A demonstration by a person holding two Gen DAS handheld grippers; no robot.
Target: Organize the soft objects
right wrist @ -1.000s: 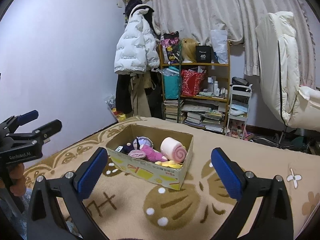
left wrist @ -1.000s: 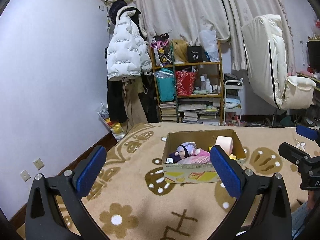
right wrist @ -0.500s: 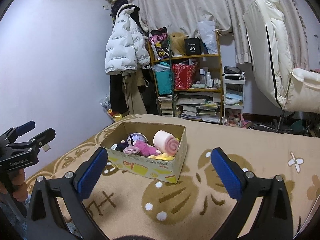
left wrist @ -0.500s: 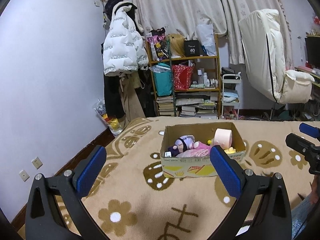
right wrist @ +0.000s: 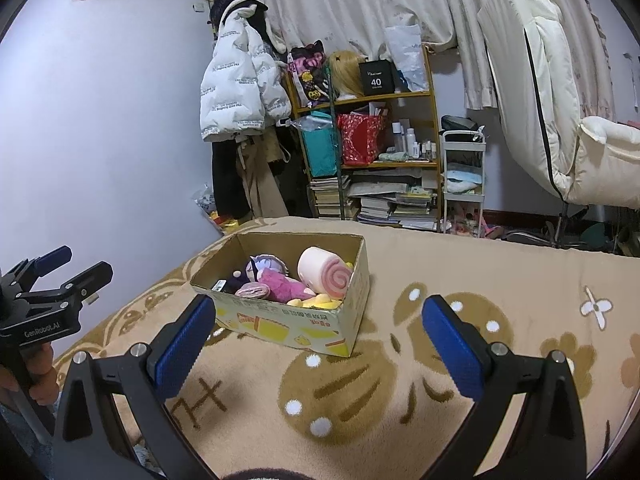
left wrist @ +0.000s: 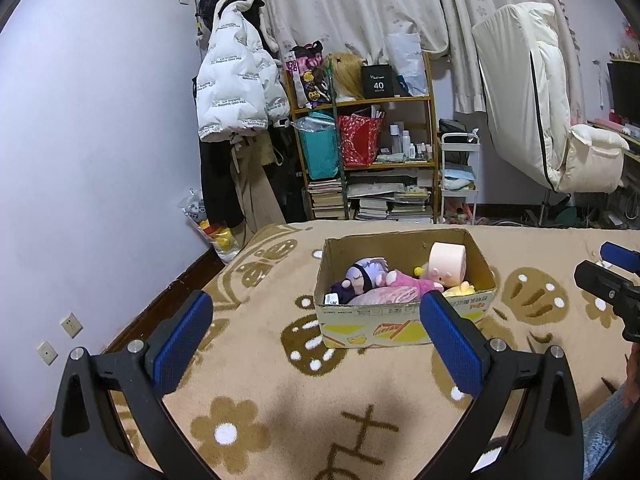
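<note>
A cardboard box [left wrist: 404, 322] [right wrist: 288, 328] stands on a tan patterned blanket [left wrist: 280, 400]. In it lie several soft toys: a pink swirl roll [left wrist: 447, 263] [right wrist: 326, 276], a purple-haired doll [left wrist: 366, 274] [right wrist: 266, 266], a pink plush [right wrist: 280, 285] and a yellow plush [right wrist: 318, 301]. My left gripper [left wrist: 316, 344] is open and empty, held in front of the box. My right gripper [right wrist: 318, 346] is open and empty, in front of the box to its right. Each gripper also shows in the other's view, the right one [left wrist: 612, 280] and the left one [right wrist: 56, 284].
A shelf [left wrist: 368, 152] with books and bags stands against the back wall beside a hanging white jacket [left wrist: 236, 84]. A white chair [left wrist: 560, 120] stands at the right. The blanket's left edge drops beside the wall [left wrist: 80, 160].
Both views have pulled back and risen a little, so the box sits lower and farther in the frames. Both grippers stay open and empty.
</note>
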